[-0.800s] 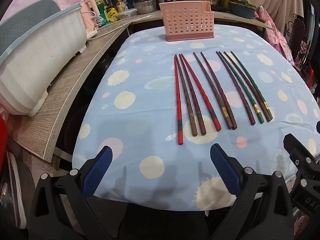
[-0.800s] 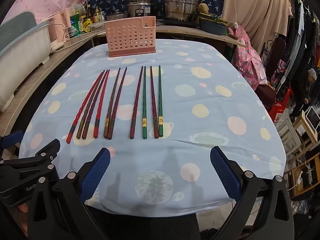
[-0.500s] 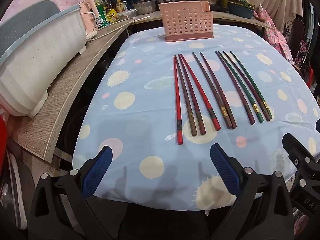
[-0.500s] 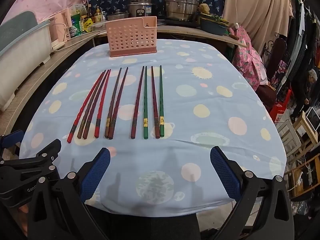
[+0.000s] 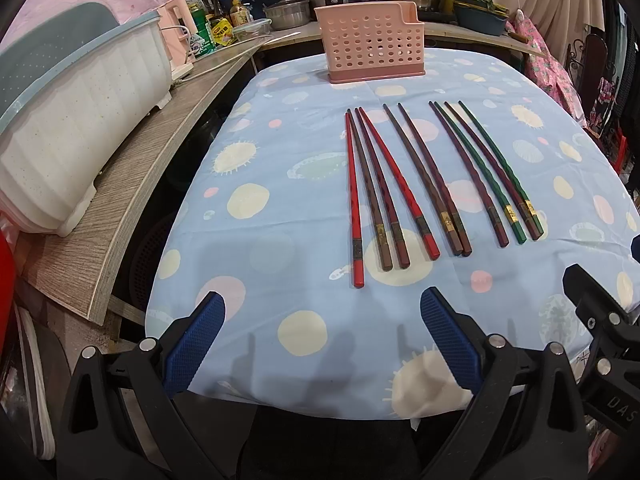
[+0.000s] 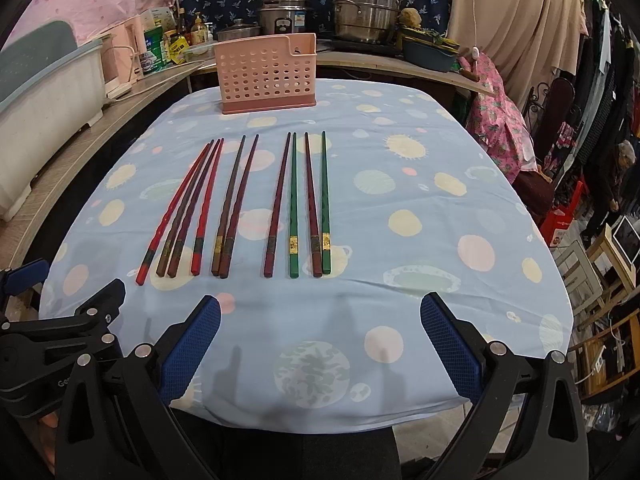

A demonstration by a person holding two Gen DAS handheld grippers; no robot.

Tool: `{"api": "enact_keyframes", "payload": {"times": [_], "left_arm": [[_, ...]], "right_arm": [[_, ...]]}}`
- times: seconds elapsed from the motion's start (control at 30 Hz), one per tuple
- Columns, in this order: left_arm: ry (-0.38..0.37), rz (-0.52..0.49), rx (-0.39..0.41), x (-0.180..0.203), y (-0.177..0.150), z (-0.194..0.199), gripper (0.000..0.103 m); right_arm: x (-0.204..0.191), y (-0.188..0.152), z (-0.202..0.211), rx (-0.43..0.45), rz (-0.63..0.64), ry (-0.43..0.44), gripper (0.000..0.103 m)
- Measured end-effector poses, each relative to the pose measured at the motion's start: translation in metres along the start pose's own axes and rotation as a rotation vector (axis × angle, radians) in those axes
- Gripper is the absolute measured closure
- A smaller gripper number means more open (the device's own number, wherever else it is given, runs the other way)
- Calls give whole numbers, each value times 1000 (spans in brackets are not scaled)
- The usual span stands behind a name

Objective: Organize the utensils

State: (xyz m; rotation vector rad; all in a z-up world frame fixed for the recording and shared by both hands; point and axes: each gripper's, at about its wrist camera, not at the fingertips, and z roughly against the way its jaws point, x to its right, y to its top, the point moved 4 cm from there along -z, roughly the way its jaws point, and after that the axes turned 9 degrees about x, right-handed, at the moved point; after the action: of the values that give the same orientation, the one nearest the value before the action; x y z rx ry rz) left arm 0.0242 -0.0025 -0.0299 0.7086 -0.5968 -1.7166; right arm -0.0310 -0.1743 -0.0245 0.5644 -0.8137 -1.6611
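Several chopsticks lie side by side on the blue spotted tablecloth (image 5: pixel 280 216): a red and brown group (image 5: pixel 374 188), a brown pair (image 5: pixel 430 184) and a maroon and green group (image 5: pixel 486 172). They also show in the right wrist view (image 6: pixel 244 204). A pink perforated utensil holder (image 5: pixel 370 42) stands upright at the table's far edge, also in the right wrist view (image 6: pixel 266 76). My left gripper (image 5: pixel 320 312) is open and empty near the front edge. My right gripper (image 6: pixel 320 316) is open and empty beside it.
A wooden counter (image 5: pixel 132 184) runs along the left with a white dish rack (image 5: pixel 76 132). Pots (image 6: pixel 366 6) and bottles stand on the back counter. Clothes and a pink garment (image 6: pixel 498 120) hang at the right.
Both views have shifted only slightly; the grippers stay open and nothing on the table has moved.
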Motion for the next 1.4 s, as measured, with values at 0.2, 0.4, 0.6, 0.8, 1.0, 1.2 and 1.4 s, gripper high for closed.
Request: {"api": "enact_keyframes", "payload": {"times": [0.2, 0.4, 0.6, 0.8, 1.0, 1.2, 1.4], "left_arm": [[0, -1, -1, 0, 0, 0, 9], [0, -1, -1, 0, 0, 0, 9], [-1, -2, -2, 0, 0, 0, 9], [0, -1, -1, 0, 0, 0, 9], [0, -2, 0, 2, -1, 1, 9], [0, 0, -1, 2, -1, 1, 9], [0, -1, 0, 2, -1, 1, 9]], "right_arm": [[-1, 0, 0, 0, 0, -1, 7], [-1, 0, 0, -1, -1, -1, 7], [-3, 0, 1, -4, -3, -3, 7], [-1, 0, 0, -5, -3, -2, 7], [-1, 0, 0, -4, -3, -2, 7], [-1, 0, 0, -5, -2, -2, 7], [-1, 0, 0, -4, -2, -2, 7]]}}
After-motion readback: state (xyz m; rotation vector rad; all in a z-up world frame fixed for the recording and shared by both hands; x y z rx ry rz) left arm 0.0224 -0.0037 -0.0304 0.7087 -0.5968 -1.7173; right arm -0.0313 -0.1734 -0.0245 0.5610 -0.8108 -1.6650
